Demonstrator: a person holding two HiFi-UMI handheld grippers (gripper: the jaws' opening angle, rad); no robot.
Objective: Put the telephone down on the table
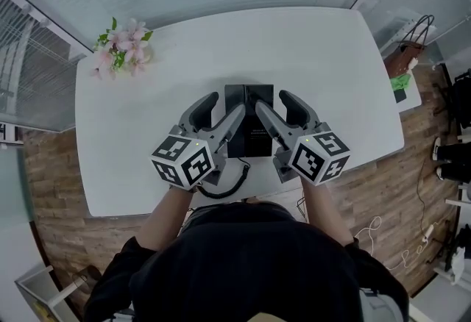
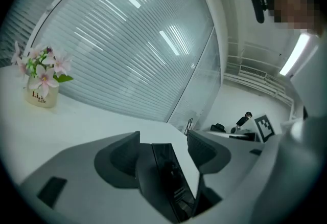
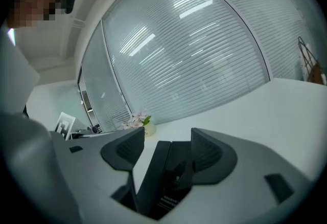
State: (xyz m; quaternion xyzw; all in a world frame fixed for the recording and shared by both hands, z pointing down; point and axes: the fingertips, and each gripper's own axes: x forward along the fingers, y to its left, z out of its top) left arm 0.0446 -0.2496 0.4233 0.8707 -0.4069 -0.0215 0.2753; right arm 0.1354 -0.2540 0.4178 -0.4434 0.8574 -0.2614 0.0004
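The white table [image 1: 331,78] carries the black telephone [image 1: 249,135] near its middle, a little toward my side. I judge it to be down, though from above I can't be sure its base sits fully flat.

The left gripper [image 1: 225,104] and right gripper [image 1: 271,100] hover over its two sides. The fingers [image 2: 120,159] are spread wide on both and clamped on nothing; the telephone only shows through each gap.

The main risk I see is an inner finger catching the telephone's edge as I pull away and dragging it askew. The coiled cord [image 1: 224,190] lies at the near edge beneath my left gripper, and snagging it would tug the set toward that edge.

Room is generous: bare table to the left, right and beyond, with only the flowers [image 1: 121,45] at the far left corner.
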